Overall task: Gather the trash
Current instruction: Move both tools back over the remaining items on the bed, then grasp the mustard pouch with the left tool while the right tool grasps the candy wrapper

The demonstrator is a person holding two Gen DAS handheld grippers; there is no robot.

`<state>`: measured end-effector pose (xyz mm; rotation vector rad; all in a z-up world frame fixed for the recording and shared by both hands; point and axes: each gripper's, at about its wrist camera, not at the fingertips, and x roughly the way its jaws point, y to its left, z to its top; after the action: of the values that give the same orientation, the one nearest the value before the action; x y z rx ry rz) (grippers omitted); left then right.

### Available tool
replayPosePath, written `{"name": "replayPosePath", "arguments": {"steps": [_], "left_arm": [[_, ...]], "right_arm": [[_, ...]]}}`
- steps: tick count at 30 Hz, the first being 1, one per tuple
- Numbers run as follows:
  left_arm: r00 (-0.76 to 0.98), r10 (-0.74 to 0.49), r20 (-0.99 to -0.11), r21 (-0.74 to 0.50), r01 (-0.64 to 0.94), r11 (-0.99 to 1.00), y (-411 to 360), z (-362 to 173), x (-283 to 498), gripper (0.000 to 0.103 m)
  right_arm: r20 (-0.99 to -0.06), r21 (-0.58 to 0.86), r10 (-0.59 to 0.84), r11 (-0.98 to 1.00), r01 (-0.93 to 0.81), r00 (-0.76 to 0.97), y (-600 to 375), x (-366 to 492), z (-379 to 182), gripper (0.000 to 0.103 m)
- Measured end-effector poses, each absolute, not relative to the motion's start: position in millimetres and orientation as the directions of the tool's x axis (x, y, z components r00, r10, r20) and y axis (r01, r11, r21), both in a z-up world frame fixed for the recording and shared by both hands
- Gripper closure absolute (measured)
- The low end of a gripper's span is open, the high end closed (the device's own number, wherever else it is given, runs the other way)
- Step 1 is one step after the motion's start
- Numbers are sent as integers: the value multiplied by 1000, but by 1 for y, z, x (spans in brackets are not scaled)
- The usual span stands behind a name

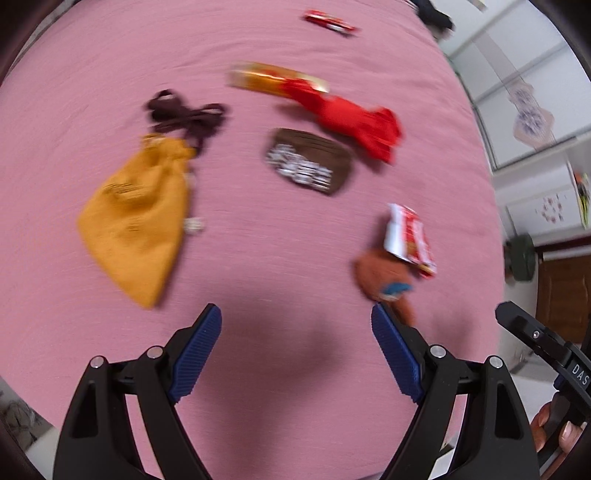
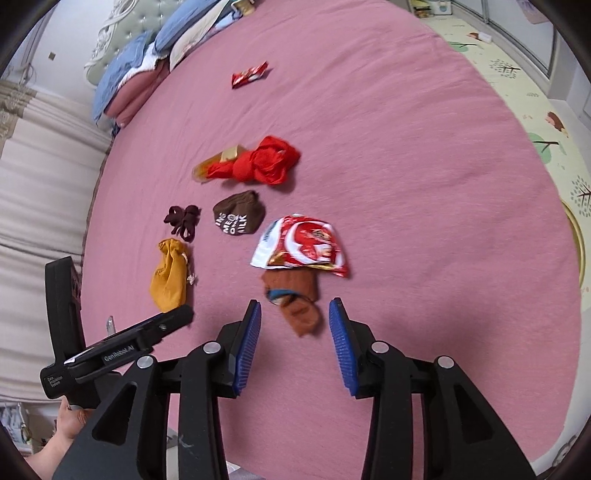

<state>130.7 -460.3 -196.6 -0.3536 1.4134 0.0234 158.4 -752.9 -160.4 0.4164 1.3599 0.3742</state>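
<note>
A red and white snack wrapper (image 2: 301,245) lies on the pink bed, partly over an orange-brown sock (image 2: 293,295); both show in the left wrist view, wrapper (image 1: 408,236) and sock (image 1: 384,277). A small red wrapper (image 2: 249,74) lies farther up the bed, also in the left wrist view (image 1: 328,21). A gold wrapper (image 1: 266,78) sits under a red cloth (image 1: 354,122). My right gripper (image 2: 295,317) is open just before the sock. My left gripper (image 1: 295,325) is open and empty above bare bedding.
A yellow drawstring pouch (image 1: 136,218), a dark brown hair tie (image 1: 184,114) and a brown printed cloth (image 1: 310,160) lie on the pink bedspread (image 2: 406,184). Pillows (image 2: 147,62) are at the head. A patterned floor mat (image 2: 535,122) lies right of the bed.
</note>
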Motion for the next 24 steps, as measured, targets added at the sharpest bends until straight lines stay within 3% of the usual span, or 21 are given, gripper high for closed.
{"name": "replayPosePath", "arguments": {"steps": [10, 14, 24], "left_arm": [[168, -130, -977, -180, -327, 928, -393, -225, 138, 16], [147, -99, -984, -144, -342, 928, -381, -241, 144, 15], [81, -36, -996, -63, -372, 926, -358, -279, 163, 14]], "right_arm": [[-881, 455, 454, 890, -25, 135, -714, 190, -182, 50], [-896, 428, 424, 904, -2, 128, -711, 203, -194, 38], [-927, 374, 373, 927, 23, 39, -699, 229, -235, 36]]}}
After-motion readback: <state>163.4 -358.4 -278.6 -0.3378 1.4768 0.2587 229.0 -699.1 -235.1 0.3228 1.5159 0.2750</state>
